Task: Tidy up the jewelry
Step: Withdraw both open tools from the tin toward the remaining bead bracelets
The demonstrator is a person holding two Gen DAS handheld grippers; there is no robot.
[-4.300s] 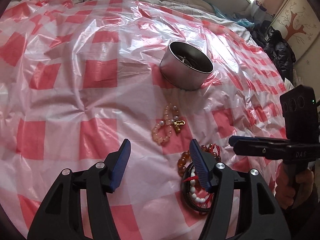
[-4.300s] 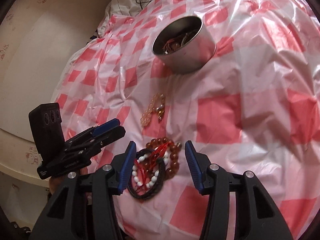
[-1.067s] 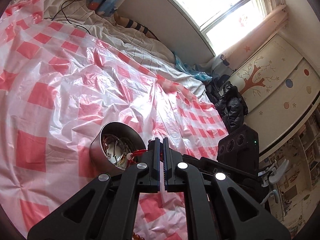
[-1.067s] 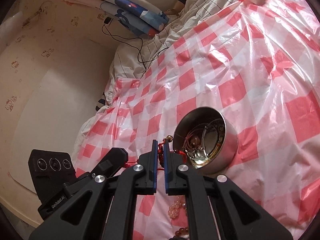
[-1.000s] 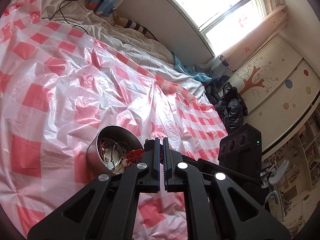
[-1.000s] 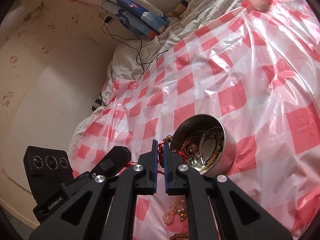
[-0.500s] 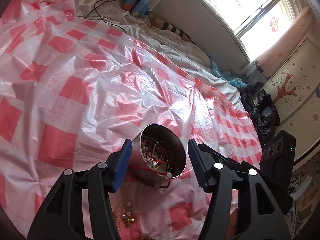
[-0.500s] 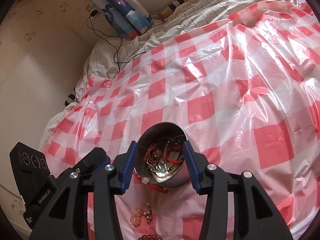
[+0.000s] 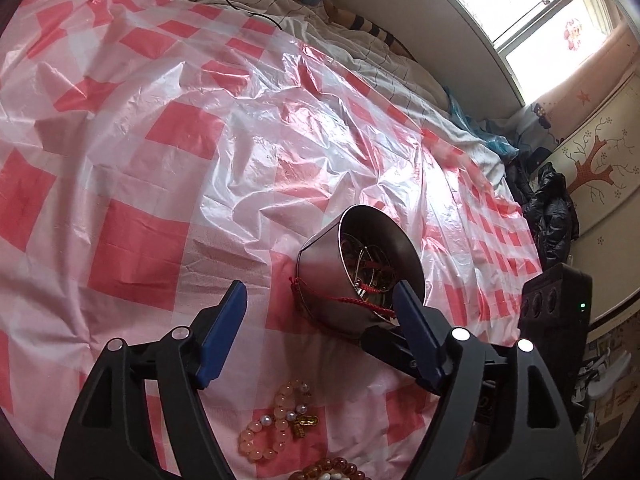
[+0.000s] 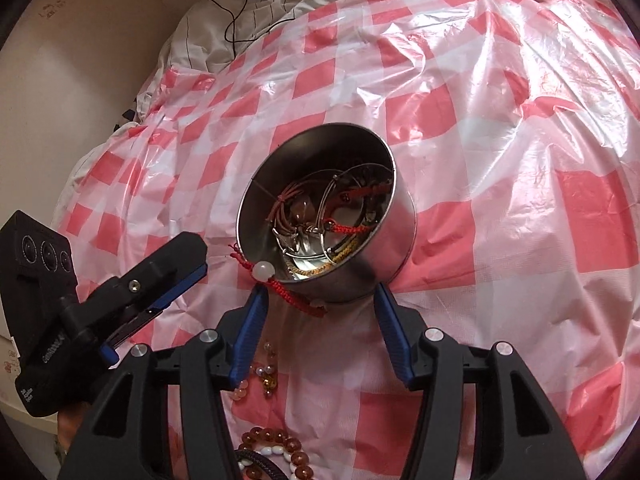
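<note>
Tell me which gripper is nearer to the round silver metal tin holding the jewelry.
Right. The right gripper, jaws opening, has its blue fingertips flanking the round silver metal tin's near wall. The left gripper, also opening, sits beside it, one fingertip against the rim.

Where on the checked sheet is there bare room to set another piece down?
Free: the checked sheet left of and beyond the tin. Crowded: the near strip below the tin, with the pink bead bracelet and amber beads.

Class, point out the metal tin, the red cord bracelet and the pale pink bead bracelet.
metal tin (image 10: 394, 236): right wrist view, outer wall.
red cord bracelet (image 10: 263, 269): right wrist view, white bead on rim.
pale pink bead bracelet (image 9: 256, 442): left wrist view, bead loop.
</note>
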